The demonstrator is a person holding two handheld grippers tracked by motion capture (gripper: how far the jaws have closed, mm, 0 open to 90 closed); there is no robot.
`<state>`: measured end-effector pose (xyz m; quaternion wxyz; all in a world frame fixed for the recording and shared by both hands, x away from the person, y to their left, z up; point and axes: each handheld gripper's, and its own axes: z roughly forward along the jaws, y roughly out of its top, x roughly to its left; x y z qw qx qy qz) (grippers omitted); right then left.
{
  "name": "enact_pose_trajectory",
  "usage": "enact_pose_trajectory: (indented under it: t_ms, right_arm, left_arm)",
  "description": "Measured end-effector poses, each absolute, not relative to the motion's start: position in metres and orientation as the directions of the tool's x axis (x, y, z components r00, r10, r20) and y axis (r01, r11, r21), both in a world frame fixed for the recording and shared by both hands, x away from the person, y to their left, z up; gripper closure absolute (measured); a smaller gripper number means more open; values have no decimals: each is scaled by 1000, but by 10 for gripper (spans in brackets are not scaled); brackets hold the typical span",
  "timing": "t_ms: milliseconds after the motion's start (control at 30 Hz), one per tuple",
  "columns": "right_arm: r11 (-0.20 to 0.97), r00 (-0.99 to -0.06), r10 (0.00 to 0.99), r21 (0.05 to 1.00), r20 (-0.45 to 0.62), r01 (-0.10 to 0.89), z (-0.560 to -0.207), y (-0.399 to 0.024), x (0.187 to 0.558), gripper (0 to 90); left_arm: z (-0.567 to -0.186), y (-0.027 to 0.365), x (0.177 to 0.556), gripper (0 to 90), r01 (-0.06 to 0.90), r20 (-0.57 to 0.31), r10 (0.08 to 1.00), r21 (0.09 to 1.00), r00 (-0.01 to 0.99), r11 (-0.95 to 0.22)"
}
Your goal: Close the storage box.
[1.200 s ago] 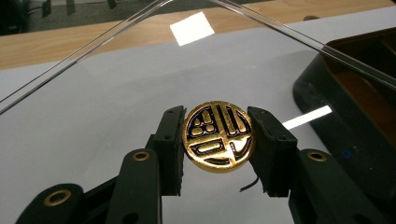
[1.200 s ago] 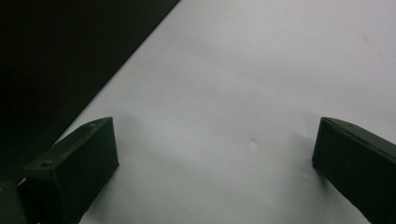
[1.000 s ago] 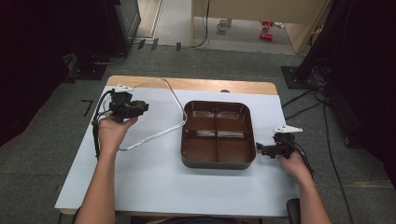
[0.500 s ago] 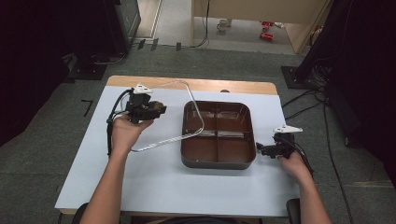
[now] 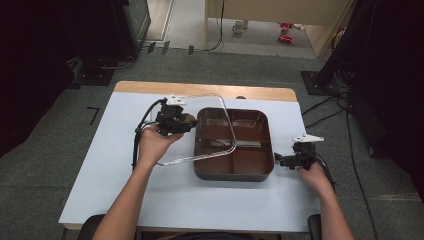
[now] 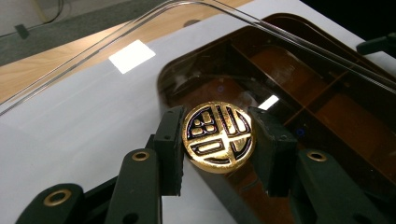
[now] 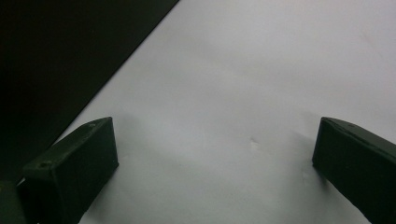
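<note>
Gripping round gold knob (image 6: 218, 137) of clear lid (image 5: 200, 129), left claw (image 6: 218, 140), brown divided tray (image 5: 260, 170)

Sign on lid knob: gold round knob (image 6: 218, 137) of the clear lid (image 6: 140, 60), with a dark stylised emblem like a seal character; exact reading cannot be told.
Place of knob: pinched between the two black pads of the left gripper (image 6: 217, 140).
Other text: none readable on brown tray (image 5: 260, 170) or white table (image 5: 125, 200).
</note>
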<state>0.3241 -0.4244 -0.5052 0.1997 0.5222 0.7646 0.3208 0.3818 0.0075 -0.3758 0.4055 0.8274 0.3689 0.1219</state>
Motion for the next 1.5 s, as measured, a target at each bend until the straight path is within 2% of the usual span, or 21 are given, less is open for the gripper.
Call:
enact_pose_trajectory:
  t_ms: [767,1500]
  right_arm:
    - [247,-373,927,698,31,672,-505,-424,324,0]
    - [248,-374,927,699,30,671,-505,-424,324,0]
  left_arm:
    - [-400,-71,376,592,462,-74,611,728,788,-507]
    - [-417,-114,380,592,416,-28,563,704,826,-575]
